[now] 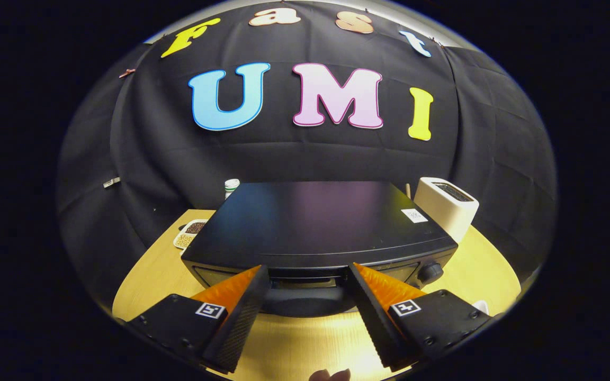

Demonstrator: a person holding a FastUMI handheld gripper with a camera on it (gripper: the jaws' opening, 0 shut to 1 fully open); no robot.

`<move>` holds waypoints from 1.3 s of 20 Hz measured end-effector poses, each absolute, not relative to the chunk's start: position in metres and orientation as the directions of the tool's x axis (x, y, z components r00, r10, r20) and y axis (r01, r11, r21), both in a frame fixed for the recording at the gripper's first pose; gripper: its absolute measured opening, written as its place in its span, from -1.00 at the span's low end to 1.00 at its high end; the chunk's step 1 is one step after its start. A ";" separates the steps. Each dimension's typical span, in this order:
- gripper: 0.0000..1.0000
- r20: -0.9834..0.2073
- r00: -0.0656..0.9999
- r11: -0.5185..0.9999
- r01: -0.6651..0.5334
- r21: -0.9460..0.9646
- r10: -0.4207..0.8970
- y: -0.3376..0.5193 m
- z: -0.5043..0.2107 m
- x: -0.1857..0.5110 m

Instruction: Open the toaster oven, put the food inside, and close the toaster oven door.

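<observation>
A black, flat-topped metal toaster oven (318, 225) sits on a pale wooden surface (487, 270). The gripper (307, 275) hangs before its front with fingers spread apart, the oven's dark curved door handle (305, 301) between them. A white boxy toaster (445, 203) stands beside the oven; a white tray of beans (188, 234) lies on the other side.

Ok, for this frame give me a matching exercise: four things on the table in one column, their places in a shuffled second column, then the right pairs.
Things:
1. toaster oven
2. white toaster
3. divided tray of beans
4. gripper

Places:
A. behind the oven's right rear corner
B. open, fingers either side of the oven door handle
C. beside the oven's left side
D. middle of the wooden table, just ahead of the fingers

Pairs: 1-D, 2-A, 3-C, 4-B
</observation>
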State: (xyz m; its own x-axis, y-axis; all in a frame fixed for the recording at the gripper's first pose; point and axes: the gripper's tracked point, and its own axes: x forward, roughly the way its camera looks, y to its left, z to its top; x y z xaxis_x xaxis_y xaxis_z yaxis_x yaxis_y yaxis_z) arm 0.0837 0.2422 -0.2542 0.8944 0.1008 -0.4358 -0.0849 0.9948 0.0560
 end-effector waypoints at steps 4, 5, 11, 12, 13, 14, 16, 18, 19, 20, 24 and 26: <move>0.95 -0.459 0.882 0.993 -0.084 0.078 0.111 0.240 -0.258 0.062; 0.95 -0.468 0.876 0.993 -0.086 0.087 0.117 0.239 -0.261 0.054; 0.96 -0.522 0.843 0.991 -0.087 0.099 0.126 0.236 -0.283 0.012; 0.96 -0.538 0.833 0.992 -0.088 0.095 0.125 0.235 -0.289 0.004; 0.96 -0.553 0.824 0.992 -0.090 0.091 0.125 0.234 -0.296 -0.003; 0.95 -0.571 0.811 0.992 -0.091 0.091 0.127 0.234 -0.302 -0.009; 0.95 -0.608 0.783 0.991 -0.090 0.098 0.131 0.232 -0.316 -0.024; 0.95 -0.655 0.743 0.990 -0.085 0.112 0.138 0.232 -0.336 -0.038; 0.95 -0.679 0.721 0.990 -0.085 0.111 0.138 0.231 -0.347 -0.044; 0.95 -0.698 0.704 0.991 -0.090 0.101 0.135 0.229 -0.355 -0.050; 0.95 -0.695 0.705 0.989 -0.136 0.063 0.142 0.218 -0.360 -0.054; 0.95 -0.689 0.703 0.983 -0.162 0.086 0.176 0.215 -0.353 -0.056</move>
